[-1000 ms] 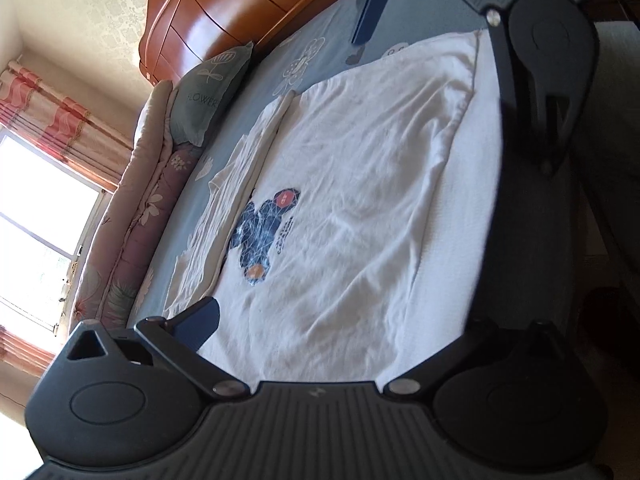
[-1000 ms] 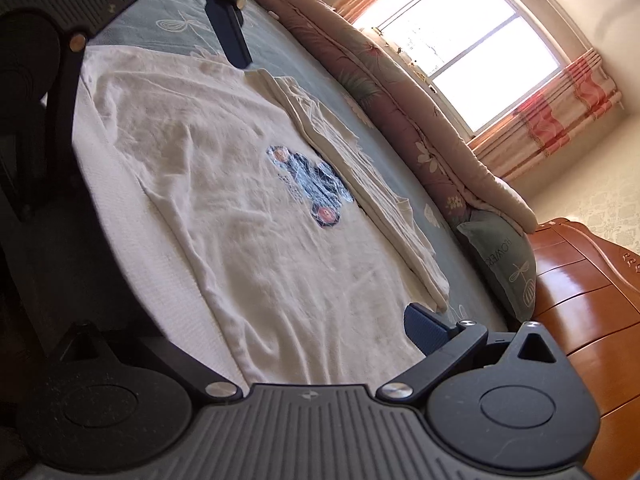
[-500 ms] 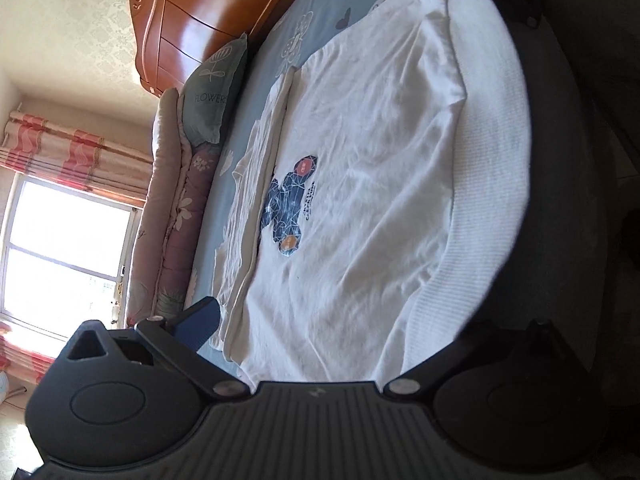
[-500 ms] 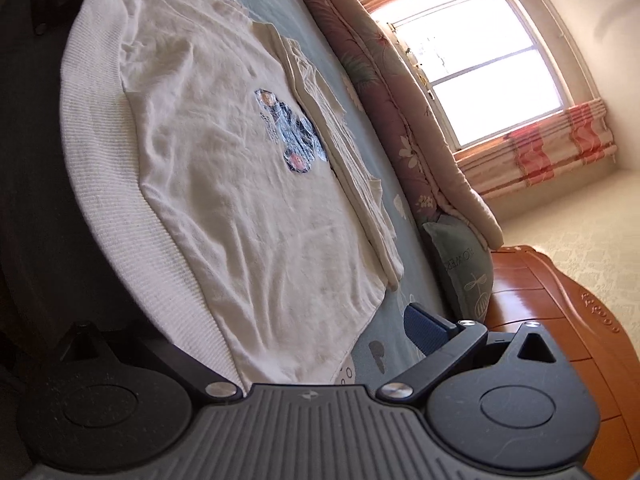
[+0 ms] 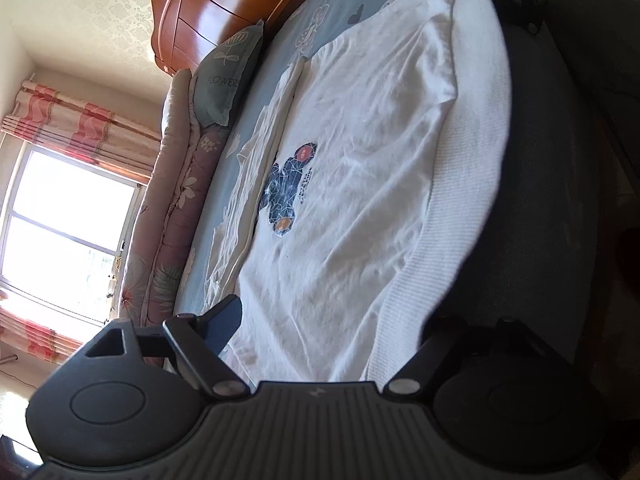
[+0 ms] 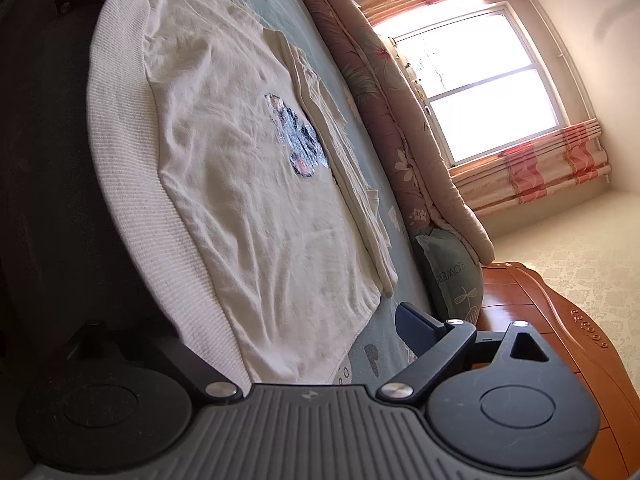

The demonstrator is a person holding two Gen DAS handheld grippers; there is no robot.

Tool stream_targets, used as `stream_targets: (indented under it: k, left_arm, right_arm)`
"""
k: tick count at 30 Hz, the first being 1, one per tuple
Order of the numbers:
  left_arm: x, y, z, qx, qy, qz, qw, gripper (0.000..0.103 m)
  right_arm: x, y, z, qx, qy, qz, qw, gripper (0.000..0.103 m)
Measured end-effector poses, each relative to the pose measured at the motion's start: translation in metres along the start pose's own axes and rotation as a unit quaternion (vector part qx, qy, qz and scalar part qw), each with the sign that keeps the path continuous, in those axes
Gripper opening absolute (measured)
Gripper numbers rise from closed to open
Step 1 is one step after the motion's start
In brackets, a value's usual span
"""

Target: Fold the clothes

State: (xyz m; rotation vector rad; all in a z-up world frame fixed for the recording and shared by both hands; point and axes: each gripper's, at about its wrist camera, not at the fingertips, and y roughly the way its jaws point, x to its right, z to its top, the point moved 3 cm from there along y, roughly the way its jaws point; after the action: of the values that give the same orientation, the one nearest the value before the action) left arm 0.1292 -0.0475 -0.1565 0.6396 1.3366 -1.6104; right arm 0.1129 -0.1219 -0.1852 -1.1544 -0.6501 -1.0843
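1. Two grippers frame your view, and both stand wide apart with nothing between the fingers: the left gripper (image 5: 324, 320) sits at one end of the white cotton T-shirt with a dark blue printed patch (image 5: 360, 184), the right gripper (image 6: 256, 336) at the other end.
2. The T-shirt lies spread flat, print up, on the pale blue patterned bedsheet (image 5: 320, 12). Its far edge is turned into a narrow layered strip (image 5: 256, 184); its near edge sits just beside a white ribbed knit cloth (image 5: 464, 208) at the bed's edge.
3. If you pinch low at the near edge, you could catch the ribbed knit cloth along with the shirt and drag both, since they touch or overlap there.
4. If your two grippers lift at unequal heights, the soft fabric will likely skew, and the existing wrinkles could set into the fold.
5. A shallow bite may take only the top layer, leaving the layer beneath behind.
6. In each view, the finger on the bed-edge side is lost in dark shadow, so you cannot read its tip. Whether the far strip is a folded-in sleeve or a separate garment is unclear.
7. The teal cushion (image 6: 452, 272) and the rolled floral quilt (image 6: 384, 104) sit well clear.
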Motion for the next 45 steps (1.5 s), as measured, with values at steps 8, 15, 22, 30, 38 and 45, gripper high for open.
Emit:
stream_targets:
  k: [8, 15, 22, 30, 38, 45]
  left_arm:
    - [-0.001, 0.005, 0.005, -0.009, 0.002, 0.004, 0.9999, 0.083]
    - [-0.007, 0.013, 0.001, -0.019, -0.017, 0.013, 0.9996, 0.084]
    - [-0.012, 0.016, 0.005, -0.036, -0.048, 0.025, 0.9979, 0.088]
    - [-0.018, 0.016, 0.006, -0.043, -0.058, 0.063, 0.9954, 0.090]
    - [-0.037, 0.019, 0.006, -0.049, -0.073, 0.101, 0.9910, 0.090]
    - [-0.061, 0.031, 0.011, -0.045, -0.079, 0.118, 0.9889, 0.090]
  right_arm:
    - [-0.005, -0.003, 0.020, 0.026, 0.016, -0.004, 1.000, 0.098]
    - [0.006, 0.004, 0.014, 0.008, 0.048, -0.009, 0.999, 0.103]
    - [0.008, 0.005, 0.023, 0.000, 0.061, -0.006, 0.998, 0.103]
    - [0.008, 0.002, 0.030, -0.001, 0.038, -0.087, 0.995, 0.103]
    - [0.023, 0.007, 0.035, 0.000, 0.054, -0.141, 0.988, 0.103]
    - [0.040, 0.019, 0.043, 0.002, 0.057, -0.169, 0.984, 0.103]
